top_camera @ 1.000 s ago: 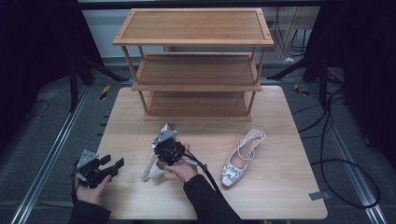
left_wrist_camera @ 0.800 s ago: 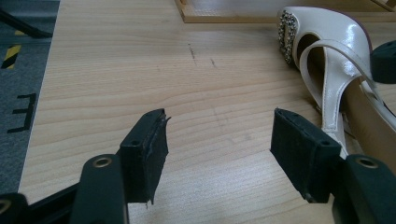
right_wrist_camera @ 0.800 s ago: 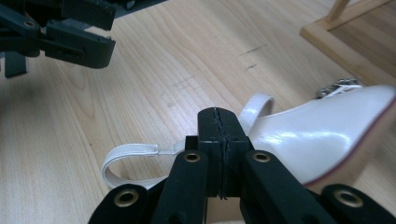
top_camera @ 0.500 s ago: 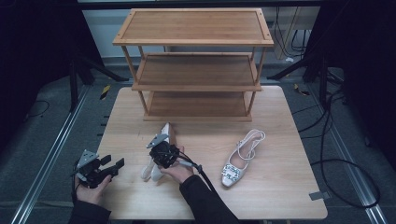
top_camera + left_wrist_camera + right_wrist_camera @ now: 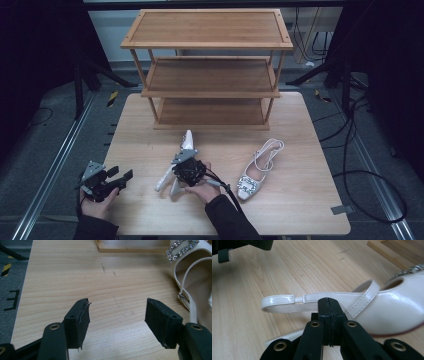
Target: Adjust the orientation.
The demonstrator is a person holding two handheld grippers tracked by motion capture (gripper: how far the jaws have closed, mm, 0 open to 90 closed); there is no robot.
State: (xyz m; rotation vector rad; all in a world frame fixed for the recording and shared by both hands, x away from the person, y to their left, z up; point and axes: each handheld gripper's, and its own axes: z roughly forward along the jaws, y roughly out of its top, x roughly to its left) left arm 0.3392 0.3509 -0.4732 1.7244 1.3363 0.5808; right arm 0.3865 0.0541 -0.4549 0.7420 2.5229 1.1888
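Here, on a pale wooden bench (image 5: 300, 210), a wooden three-tier rack (image 5: 210, 70) stands at the far edge and serves as the landmark. In front of the rack's left half lies a white heeled shoe (image 5: 176, 165), and the right tongs (image 5: 187, 167) sit on top of it. In the right gripper view these tongs are pressed fully together, with the shoe's thin heel strap (image 5: 287, 300) looping just behind their tips; whether the strap is pinched cannot be told. Compared with a second ago, the right tongs and this shoe sit a little further to the left and nearer the person, away from the rack. A second matching shoe (image 5: 260, 167), with a sparkly buckle, lies in front of the rack's right end, in the same spot as before. The left tongs (image 5: 120, 179) rest well to the left of the rack's front, near the bench's left edge, jaws parted with nothing between them, unmoved.
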